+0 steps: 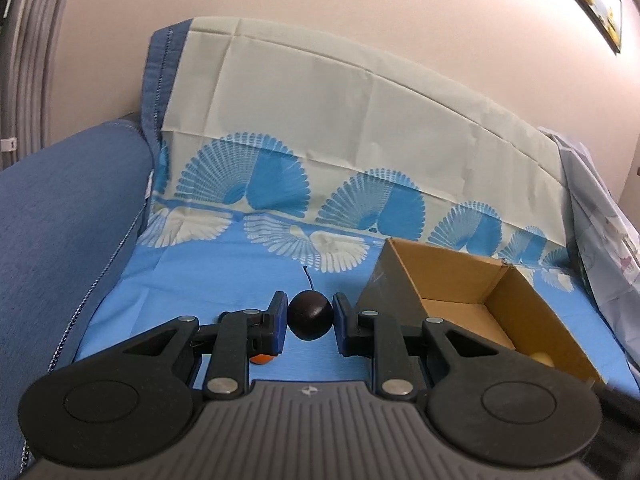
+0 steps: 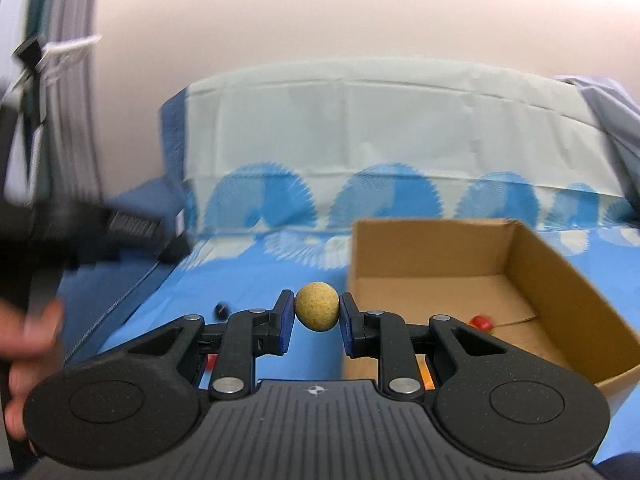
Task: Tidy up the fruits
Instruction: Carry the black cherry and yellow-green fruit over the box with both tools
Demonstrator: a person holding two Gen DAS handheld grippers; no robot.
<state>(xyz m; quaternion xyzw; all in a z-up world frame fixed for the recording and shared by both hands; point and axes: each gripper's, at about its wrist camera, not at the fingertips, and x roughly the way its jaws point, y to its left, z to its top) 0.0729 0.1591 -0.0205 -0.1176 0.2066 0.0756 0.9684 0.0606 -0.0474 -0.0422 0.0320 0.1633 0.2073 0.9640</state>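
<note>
My left gripper [image 1: 310, 320] is shut on a dark round fruit with a thin stem [image 1: 310, 316], held just above the blue cloth, left of the open cardboard box [image 1: 532, 312]. My right gripper [image 2: 317, 314] is shut on a yellow-brown round fruit [image 2: 317, 306], left of the same box [image 2: 560, 280]. A red fruit [image 2: 481, 322] lies inside the box. A pale yellow fruit [image 1: 543, 359] shows in the box's near corner. An orange fruit [image 1: 262, 359] peeks from under the left finger. A small dark fruit [image 2: 221, 310] lies on the cloth.
The blue patterned cloth [image 1: 224, 280] covers a sofa seat and backrest. A blue armrest [image 1: 68, 208] rises at left. A hand and the other gripper's dark body [image 2: 60, 232] are blurred at the left of the right wrist view. More fabric [image 1: 600, 232] is piled at right.
</note>
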